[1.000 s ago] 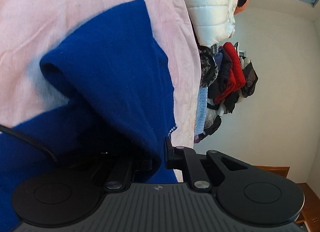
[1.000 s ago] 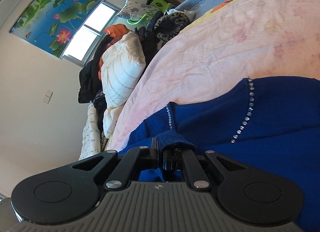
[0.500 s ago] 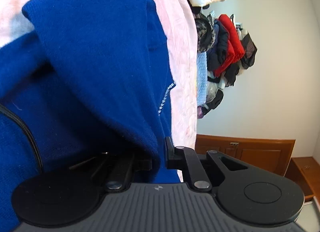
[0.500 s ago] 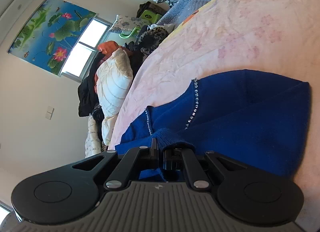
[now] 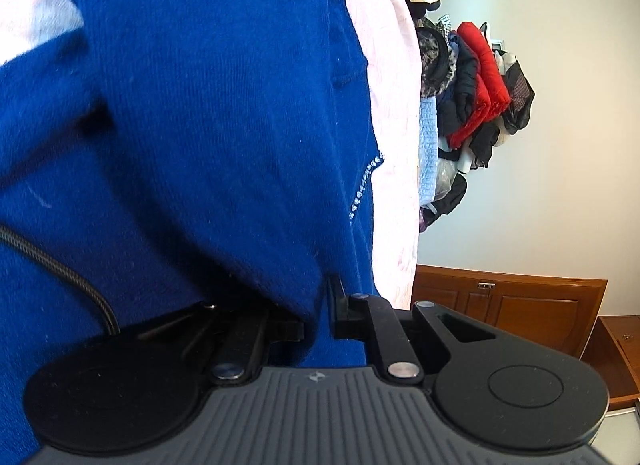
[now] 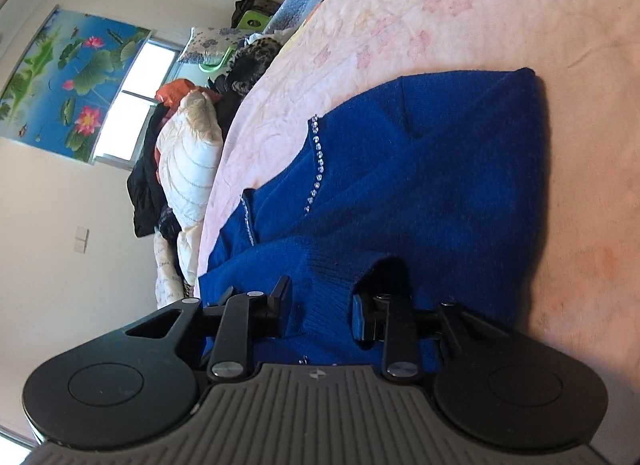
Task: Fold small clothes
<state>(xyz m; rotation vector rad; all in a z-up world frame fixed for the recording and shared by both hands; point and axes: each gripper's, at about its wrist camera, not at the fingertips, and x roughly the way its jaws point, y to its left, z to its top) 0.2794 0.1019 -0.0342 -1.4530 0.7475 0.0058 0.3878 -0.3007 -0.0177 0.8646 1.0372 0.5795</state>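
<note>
A: Where is the garment?
B: A blue sweater (image 6: 420,193) lies folded on a pink bedspread (image 6: 440,17), a line of small clear beads along one edge.

A: And the 2 tools?
B: The left tool (image 5: 318,319) is clamped on a fold of the sweater (image 5: 208,113); cloth drapes over its left finger and hides the tip. The right tool (image 6: 322,311) stands apart, its fingers either side of the ribbed hem without pinching it.

A: Anything hard to make out?
B: A black cable (image 5: 60,269) crosses the blue cloth, cut off at the frame edge.
</note>
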